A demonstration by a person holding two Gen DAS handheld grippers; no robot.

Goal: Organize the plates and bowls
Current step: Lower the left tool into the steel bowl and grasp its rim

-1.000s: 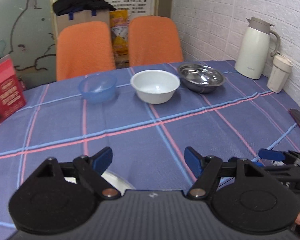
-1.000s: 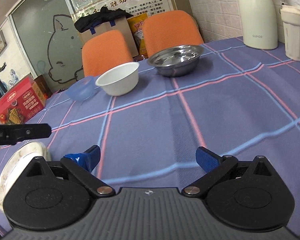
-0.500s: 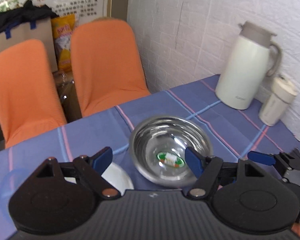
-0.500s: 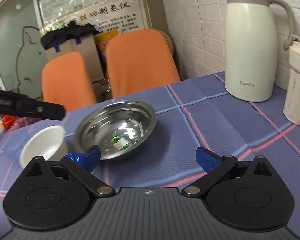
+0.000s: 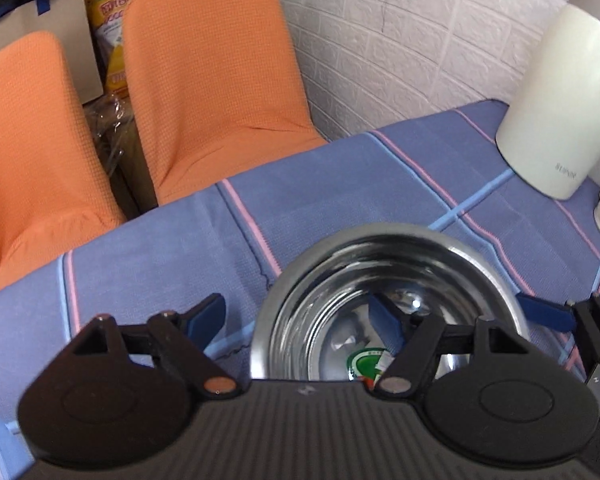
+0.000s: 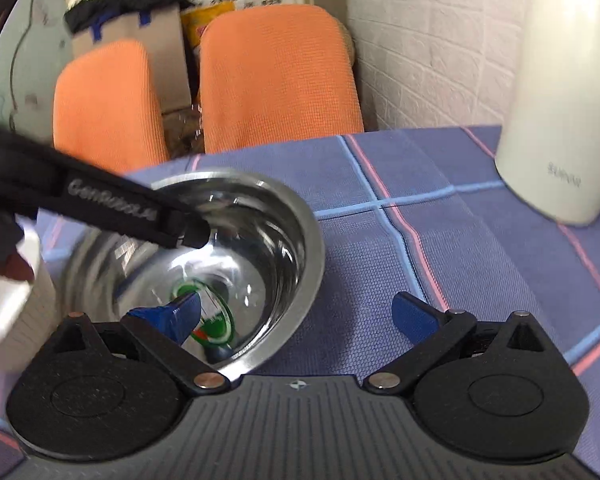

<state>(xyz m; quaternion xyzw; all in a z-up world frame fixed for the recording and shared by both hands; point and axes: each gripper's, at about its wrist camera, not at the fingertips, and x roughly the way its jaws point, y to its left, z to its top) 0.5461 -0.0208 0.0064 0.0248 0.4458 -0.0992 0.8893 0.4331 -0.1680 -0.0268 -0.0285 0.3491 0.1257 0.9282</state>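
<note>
The right gripper (image 6: 296,312) stood with its jaws spread wide, straddling the near right rim of the steel bowl (image 6: 284,240): the left blue fingertip (image 6: 172,314) sat inside the bowl above a green sticker (image 6: 216,320), the right one over the plaid tablecloth (image 6: 440,240) outside the rim. Whether either pad touched the metal could not be told. Ahead and left of the claw, the left gripper (image 6: 196,234) reached into the bowl from the far left. A white bowl (image 6: 24,312) sat blurred at the claw's left. A cream thermos (image 6: 560,100) stood ahead to the right, and two orange chairs (image 6: 276,80) stood beyond the table.
</note>
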